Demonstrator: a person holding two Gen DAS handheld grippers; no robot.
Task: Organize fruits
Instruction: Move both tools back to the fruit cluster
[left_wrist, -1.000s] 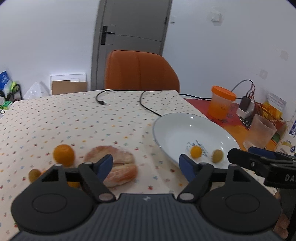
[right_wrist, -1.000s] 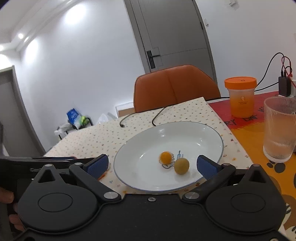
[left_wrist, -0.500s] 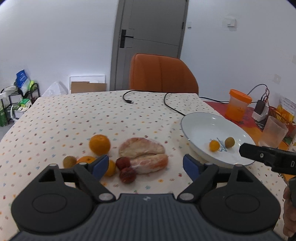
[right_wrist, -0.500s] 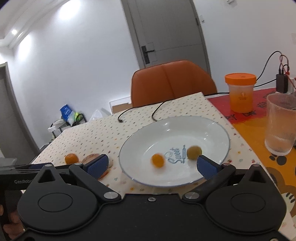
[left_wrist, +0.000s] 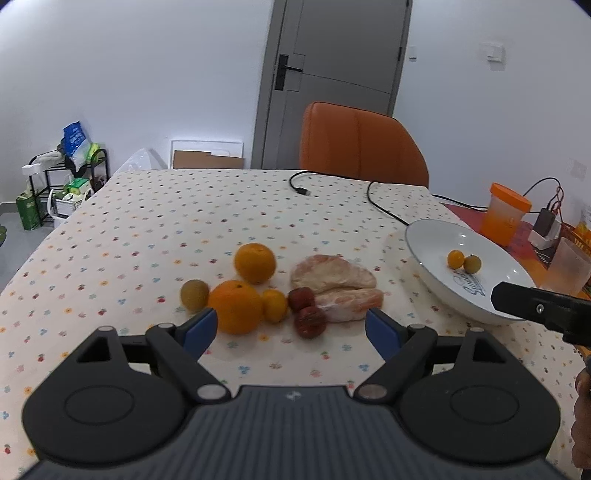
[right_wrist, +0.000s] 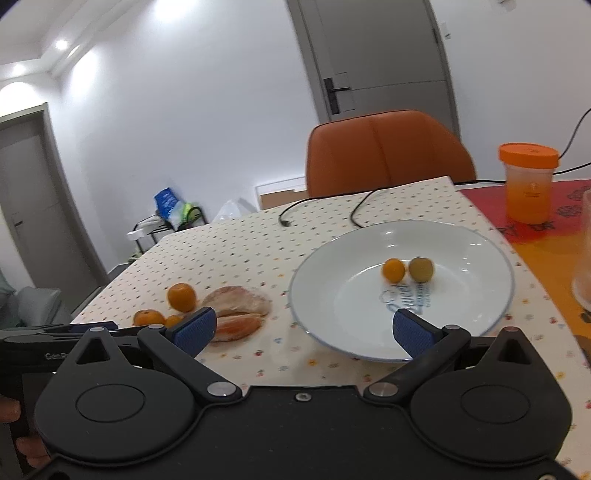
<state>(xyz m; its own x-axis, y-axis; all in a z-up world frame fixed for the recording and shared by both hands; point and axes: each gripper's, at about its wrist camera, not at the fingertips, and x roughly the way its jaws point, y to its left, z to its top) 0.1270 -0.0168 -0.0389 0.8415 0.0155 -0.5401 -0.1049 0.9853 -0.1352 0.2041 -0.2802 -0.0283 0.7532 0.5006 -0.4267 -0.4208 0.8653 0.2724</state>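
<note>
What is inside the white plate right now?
The white plate holds two small round fruits, touching or nearly so: an orange one and a yellow-green one. Blue lettering shows beneath them. The right gripper's finger covers part of the near rim.

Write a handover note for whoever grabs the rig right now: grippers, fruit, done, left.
Left gripper: open, empty, jaws have just been opening, facing the fruit pile.
Right gripper: open, empty, by the white plate.
Done: small orange fruit and greenish-brown fruit lie in the plate.
Left on the tablecloth: two oranges, small orange fruit, brown round fruit, two red dates, two peeled pomelo pieces.
</note>
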